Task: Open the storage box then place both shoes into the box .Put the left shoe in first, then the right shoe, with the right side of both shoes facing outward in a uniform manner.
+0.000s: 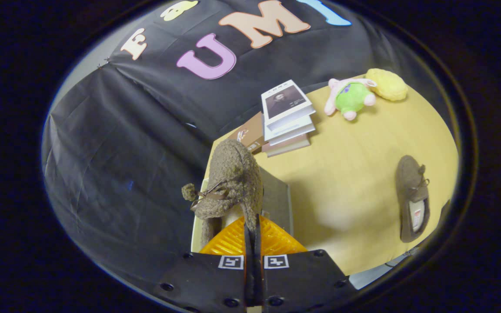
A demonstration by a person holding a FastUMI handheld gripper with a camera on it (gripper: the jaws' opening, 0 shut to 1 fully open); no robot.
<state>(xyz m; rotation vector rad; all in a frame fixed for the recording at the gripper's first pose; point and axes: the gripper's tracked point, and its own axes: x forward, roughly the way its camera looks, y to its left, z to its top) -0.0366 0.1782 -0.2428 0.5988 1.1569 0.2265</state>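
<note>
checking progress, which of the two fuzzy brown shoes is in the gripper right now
The fuzzy brown shoe with the pompom lace, pinched by its collar between the shut gripper fingers. The other brown shoe lies apart on the yellow table.

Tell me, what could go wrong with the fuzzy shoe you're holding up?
1. The jaws pinch only a thin bit of the held shoe's side wall, so it might slip or swing out of the gripper.
2. It hangs near the edge of the table, over the dark box; a slip could drop it off the side.
3. The other shoe lies close to the table's far edge, where a bump might knock it off.
</note>
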